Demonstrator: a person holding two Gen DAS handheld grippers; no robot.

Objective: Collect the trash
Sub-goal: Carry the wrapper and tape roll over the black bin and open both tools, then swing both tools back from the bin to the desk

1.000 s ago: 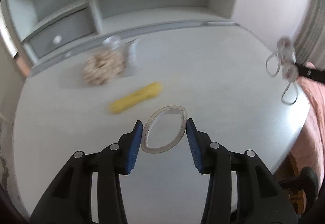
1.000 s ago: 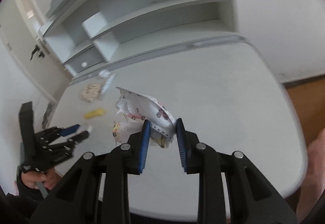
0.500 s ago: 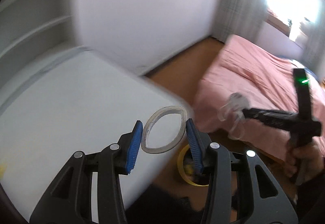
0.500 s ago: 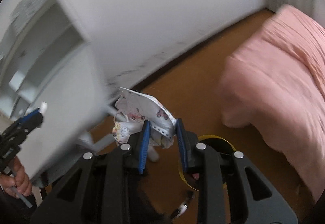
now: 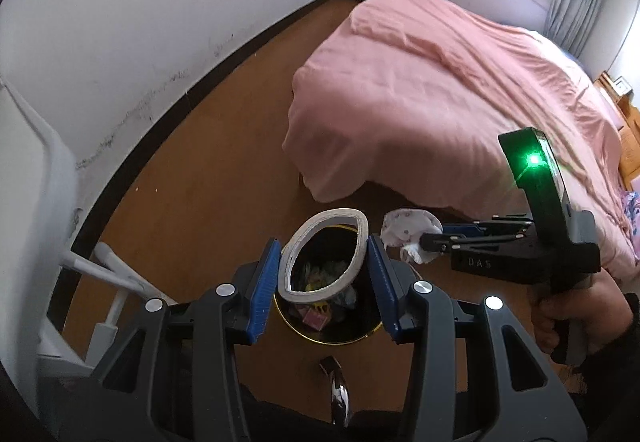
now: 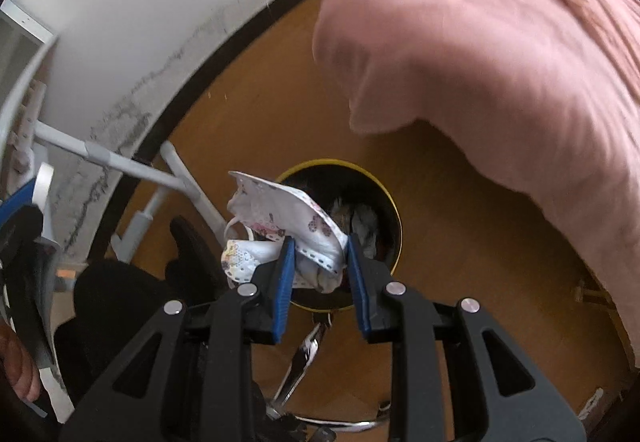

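My left gripper (image 5: 323, 274) is shut on a squashed white tape ring (image 5: 357, 238), held right above a black bin with a yellow rim (image 5: 320, 338) on the brown floor. Scraps of trash lie inside the bin. My right gripper (image 6: 318, 266) is shut on crumpled patterned face masks (image 6: 280, 217), hanging over the near left side of the same bin (image 6: 394, 201). In the left wrist view the right gripper (image 5: 430, 240) comes in from the right with the masks (image 5: 404, 228) beside the bin's rim.
A bed with a pink cover (image 5: 460, 81) stands right of the bin. White table legs (image 6: 120, 161) and a white wall (image 5: 160, 1) lie to the left. A chrome chair base (image 6: 304, 358) sits just before the bin. A hand (image 5: 576, 314) holds the right gripper's handle.
Both grippers swung away from the white table and tipped downward, and now hang over the bin on the floor. Each still holds its item: the tape ring and the masks.
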